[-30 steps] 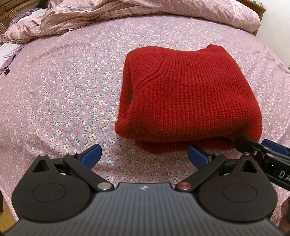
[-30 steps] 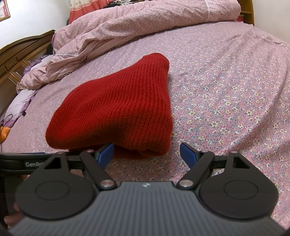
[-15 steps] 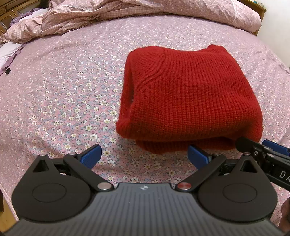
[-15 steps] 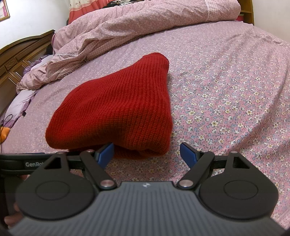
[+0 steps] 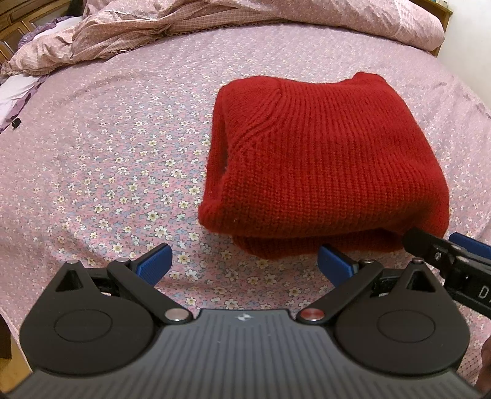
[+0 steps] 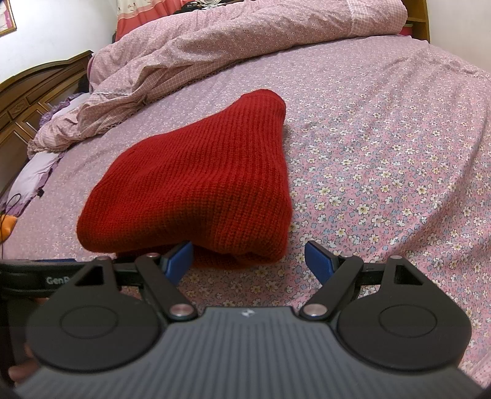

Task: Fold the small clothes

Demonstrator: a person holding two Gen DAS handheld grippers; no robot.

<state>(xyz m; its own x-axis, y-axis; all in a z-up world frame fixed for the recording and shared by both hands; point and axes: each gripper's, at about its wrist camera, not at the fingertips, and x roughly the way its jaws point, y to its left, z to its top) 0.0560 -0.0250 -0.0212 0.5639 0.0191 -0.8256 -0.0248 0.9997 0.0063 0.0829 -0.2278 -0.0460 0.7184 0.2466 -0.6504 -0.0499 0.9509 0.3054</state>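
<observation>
Nothing has shifted since the earlier frames: both grippers keep their places and the folded red sweater [image 5: 325, 159] lies exactly where it did on the floral bedsheet [image 5: 107, 159].

Seen from the left wrist, the sweater is a thick, roughly rectangular bundle. Its long axis runs away from the camera, toward the rumpled duvet [image 5: 184, 21] heaped at the far end of the bed. Its open, layered edges face left, where the ribbed seam curves down, and a rounded fold faces right. A lower layer sticks out slightly along the near edge.

From the right wrist, the same bundle [image 6: 196, 184] looks wedge-shaped, wide at the near end and narrowing to a rounded corner that points toward the duvet [image 6: 245, 40]. A wooden headboard [image 6: 27, 98] stands at far left.

The left gripper [image 5: 244, 264] hangs just short of the sweater's near edge with its blue fingers spread wide and only bedsheet between them. The right gripper [image 6: 248, 259] is likewise spread, its fingers either side of the sweater's near right corner. Its left pad looks very close to the knit, though I cannot tell whether it touches. Part of the right gripper [image 5: 442, 254] juts into the left wrist view beside the sweater's near right corner.
</observation>
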